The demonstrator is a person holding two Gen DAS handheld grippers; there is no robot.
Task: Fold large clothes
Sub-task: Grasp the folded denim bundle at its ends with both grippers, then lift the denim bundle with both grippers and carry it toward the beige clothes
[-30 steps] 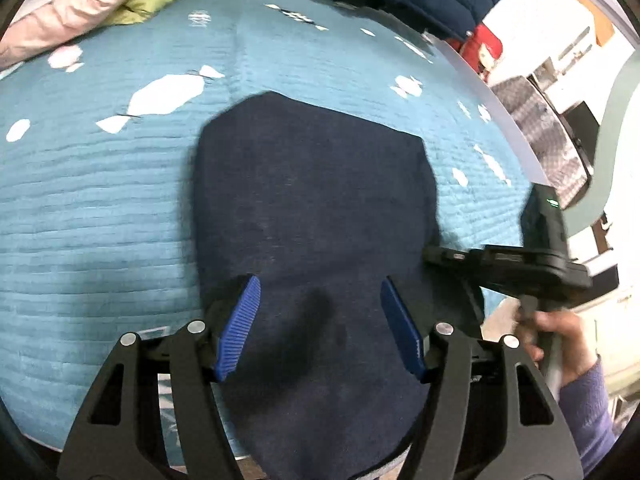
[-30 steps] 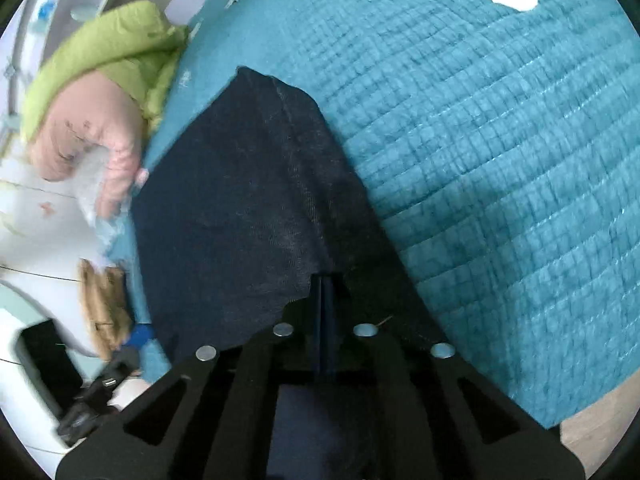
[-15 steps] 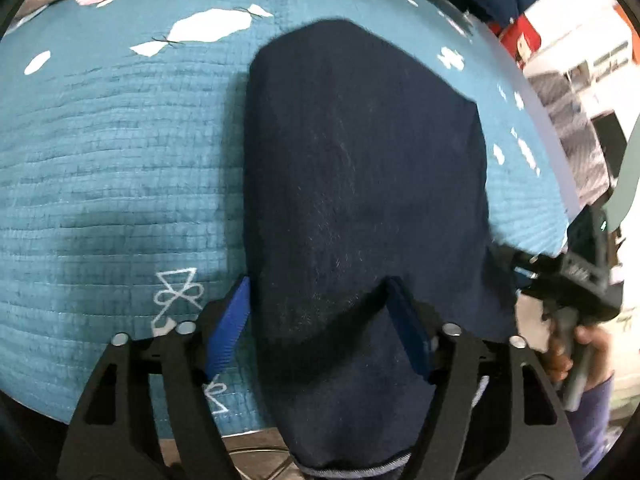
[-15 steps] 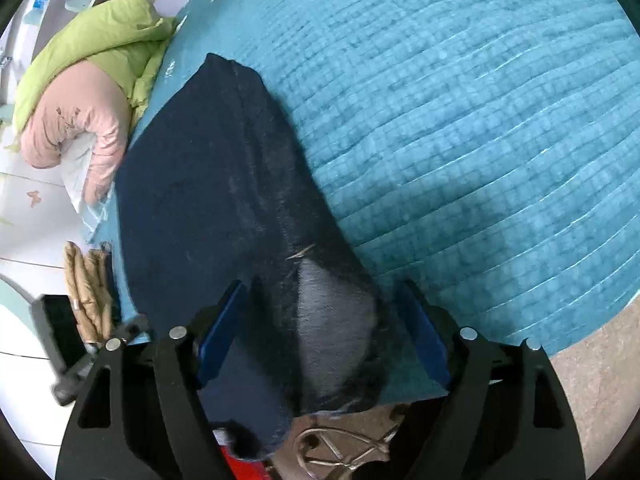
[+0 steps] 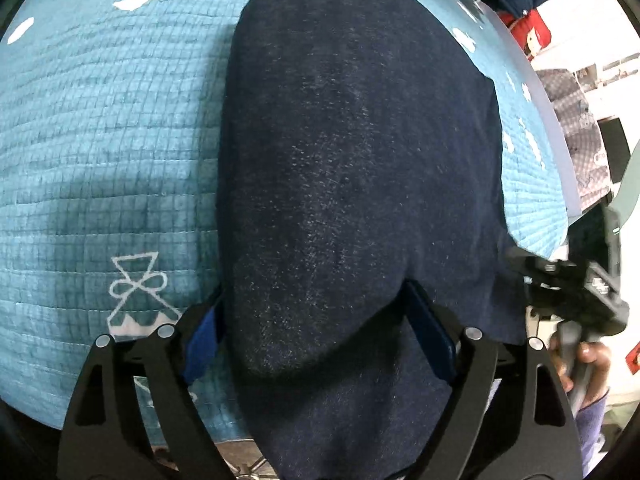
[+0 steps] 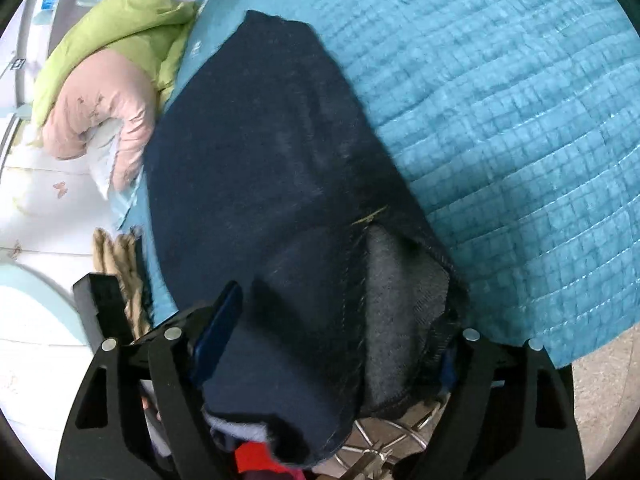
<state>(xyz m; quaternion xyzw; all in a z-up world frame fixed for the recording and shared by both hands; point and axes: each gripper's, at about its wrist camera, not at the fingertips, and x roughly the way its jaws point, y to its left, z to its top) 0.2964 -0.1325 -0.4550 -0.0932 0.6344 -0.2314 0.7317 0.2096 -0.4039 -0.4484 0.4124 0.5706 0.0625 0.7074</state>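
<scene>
Since a second ago the left gripper [image 5: 316,328] has been lowered onto the dark navy garment [image 5: 352,168], and the right gripper [image 6: 332,340], then pressed together on the cloth, has been let go; both sets of jaws have just been opening and are now spread wide, with the cloth bulging between them but not pinched. The right gripper's far pad is hidden behind a turned-back hem showing a greyer inside, and the garment's near end is cut off below the bed edge. What kind of garment it is cannot be made out. It is laid folded on the teal quilted bedspread [image 5: 100,128], its long axis running away from the grippers across the bed, the far end squared. A pink and green bundle [image 6: 108,92] is seen beside its far corner.
</scene>
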